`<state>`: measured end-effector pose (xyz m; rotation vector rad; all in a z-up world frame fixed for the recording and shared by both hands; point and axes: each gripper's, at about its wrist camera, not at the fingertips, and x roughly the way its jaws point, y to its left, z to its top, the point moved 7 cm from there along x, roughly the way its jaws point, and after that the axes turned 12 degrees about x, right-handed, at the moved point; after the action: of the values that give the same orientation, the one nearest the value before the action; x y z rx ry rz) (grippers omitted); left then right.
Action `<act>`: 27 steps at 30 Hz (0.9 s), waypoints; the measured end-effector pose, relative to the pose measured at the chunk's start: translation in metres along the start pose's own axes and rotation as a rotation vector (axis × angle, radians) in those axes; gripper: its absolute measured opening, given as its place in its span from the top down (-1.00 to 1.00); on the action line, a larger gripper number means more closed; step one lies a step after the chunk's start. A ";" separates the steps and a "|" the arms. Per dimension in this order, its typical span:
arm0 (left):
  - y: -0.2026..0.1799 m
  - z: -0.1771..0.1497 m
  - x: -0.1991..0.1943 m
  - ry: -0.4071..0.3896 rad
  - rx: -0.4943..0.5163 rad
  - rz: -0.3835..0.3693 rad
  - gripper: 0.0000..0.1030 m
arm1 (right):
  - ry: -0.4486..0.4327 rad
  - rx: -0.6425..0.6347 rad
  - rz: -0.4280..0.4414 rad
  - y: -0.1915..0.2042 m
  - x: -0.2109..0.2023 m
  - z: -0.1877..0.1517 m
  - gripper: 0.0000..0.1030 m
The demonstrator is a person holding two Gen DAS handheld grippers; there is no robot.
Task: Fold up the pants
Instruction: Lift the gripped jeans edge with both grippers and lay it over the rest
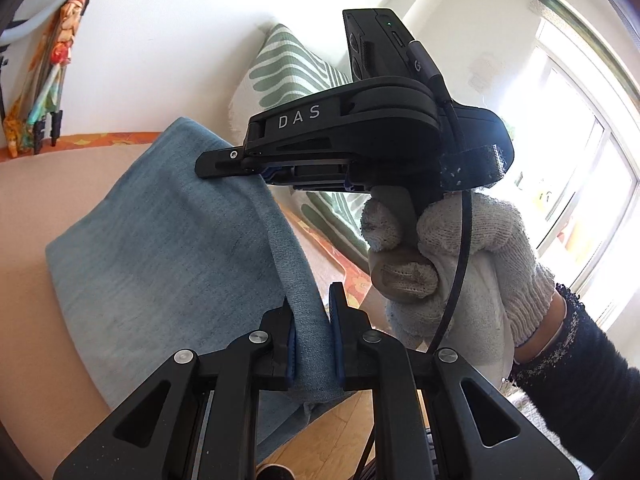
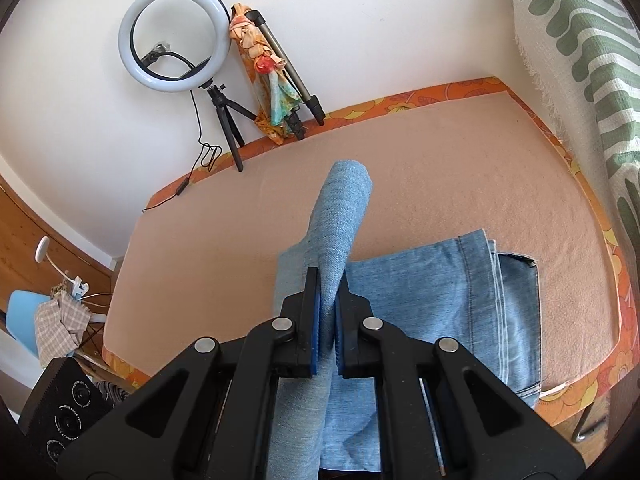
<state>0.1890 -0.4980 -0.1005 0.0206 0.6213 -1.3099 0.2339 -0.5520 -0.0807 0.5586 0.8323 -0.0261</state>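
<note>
Left gripper and right gripper each clamp a fold of the jeans, lifted above the table.

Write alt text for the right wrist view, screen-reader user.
The right gripper is shut on a raised fold of light blue denim pants, the rest lying folded on a peach-covered table. Behind, a ring light on a small tripod stands against a white wall.
</note>
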 end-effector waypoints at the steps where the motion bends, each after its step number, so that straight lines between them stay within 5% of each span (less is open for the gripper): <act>1: -0.001 0.001 0.005 0.003 0.002 -0.006 0.77 | -0.002 0.004 -0.008 -0.006 -0.002 0.002 0.87; 15: -0.025 0.009 0.073 0.051 0.034 -0.065 0.77 | -0.022 0.045 -0.101 -0.081 -0.012 0.021 0.88; 27: -0.018 -0.004 0.134 0.152 0.028 -0.050 0.77 | 0.038 0.081 -0.135 -0.142 0.023 0.010 0.88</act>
<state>0.1870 -0.6216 -0.1564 0.1288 0.7365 -1.3739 0.2232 -0.6745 -0.1570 0.5794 0.9080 -0.1734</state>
